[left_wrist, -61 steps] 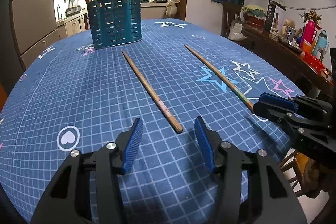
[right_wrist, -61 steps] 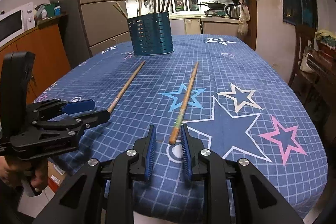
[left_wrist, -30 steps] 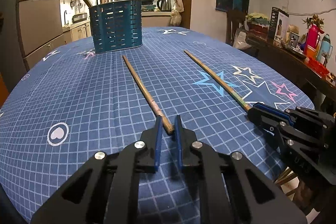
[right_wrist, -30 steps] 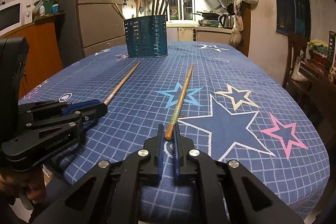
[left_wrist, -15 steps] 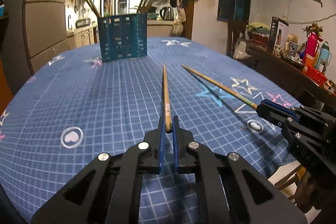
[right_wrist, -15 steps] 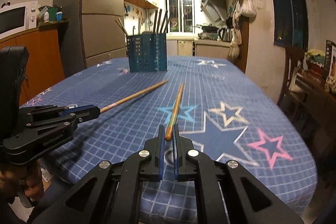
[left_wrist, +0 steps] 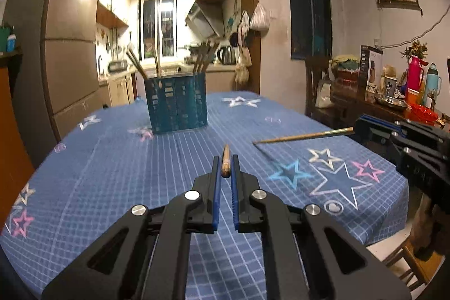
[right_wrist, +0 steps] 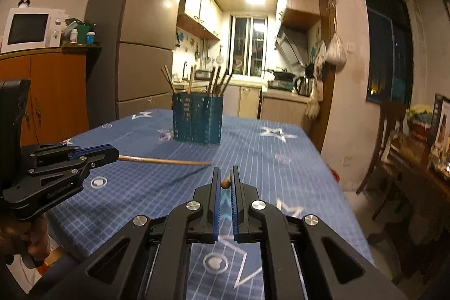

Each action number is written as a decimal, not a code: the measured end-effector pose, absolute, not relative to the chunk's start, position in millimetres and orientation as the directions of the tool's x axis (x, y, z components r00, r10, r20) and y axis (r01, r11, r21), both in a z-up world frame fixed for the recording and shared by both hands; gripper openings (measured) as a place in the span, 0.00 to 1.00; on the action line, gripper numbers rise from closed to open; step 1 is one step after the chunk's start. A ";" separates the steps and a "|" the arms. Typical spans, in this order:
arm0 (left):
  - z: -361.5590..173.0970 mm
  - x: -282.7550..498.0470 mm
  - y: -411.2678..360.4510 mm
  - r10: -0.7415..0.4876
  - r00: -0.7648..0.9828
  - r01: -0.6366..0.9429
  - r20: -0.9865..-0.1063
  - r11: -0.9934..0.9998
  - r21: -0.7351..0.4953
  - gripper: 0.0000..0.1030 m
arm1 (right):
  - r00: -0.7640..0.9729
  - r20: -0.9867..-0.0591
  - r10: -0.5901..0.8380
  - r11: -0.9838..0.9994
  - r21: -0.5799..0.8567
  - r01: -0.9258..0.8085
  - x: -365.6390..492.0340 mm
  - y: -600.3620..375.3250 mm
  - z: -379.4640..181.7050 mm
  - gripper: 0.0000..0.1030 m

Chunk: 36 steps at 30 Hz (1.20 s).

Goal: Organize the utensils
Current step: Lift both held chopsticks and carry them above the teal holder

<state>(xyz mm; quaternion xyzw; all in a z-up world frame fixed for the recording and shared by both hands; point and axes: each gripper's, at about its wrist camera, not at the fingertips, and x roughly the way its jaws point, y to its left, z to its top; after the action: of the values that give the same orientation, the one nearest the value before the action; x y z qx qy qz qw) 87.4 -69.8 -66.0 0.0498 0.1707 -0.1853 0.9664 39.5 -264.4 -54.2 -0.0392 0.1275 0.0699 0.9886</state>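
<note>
Both chopsticks are coming up off the desk (left_wrist: 98,173) since a second ago, when they were lying flat on the cloth; you're lifting them together now; left tool (left_wrist: 225,176) is clamped narrow on the butt end of the left chopstick (left_wrist: 225,162), which is pointing almost straight away from the camera toward the blue holder (left_wrist: 175,107); right tool (right_wrist: 225,183) is pinched the same way on the right chopstick (right_wrist: 225,183), only its end showing between the pads in its own view; in the left view that right stick's shaft is sticking out level over the desk, tip hanging above the cloth; holder is standing at the far side of the desk, already carrying several sticks, well apart from both tools. Risks, judging from here: you're gripping each stick at the very end, so the long free length is likely levering and drooping or swivelling in the pads; tips could cross or knock each other on the way; a tip catching the holder's rim or the sticks already inside could twist it loose or tip the holder.
</note>
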 end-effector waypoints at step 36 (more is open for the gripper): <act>2.4 179.5 -107.0 -0.370 0.910 0.394 -0.185 0.912 0.113 0.05 | 0.955 -0.190 0.227 0.967 -0.073 -0.244 141.9 -289.5 42.9 0.08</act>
<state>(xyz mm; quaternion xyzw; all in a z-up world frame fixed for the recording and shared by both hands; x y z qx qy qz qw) 179.5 -107.0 2.4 0.0742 0.0802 -0.1962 0.9745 141.9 -289.5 42.9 -0.0477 0.0904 0.1192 0.9876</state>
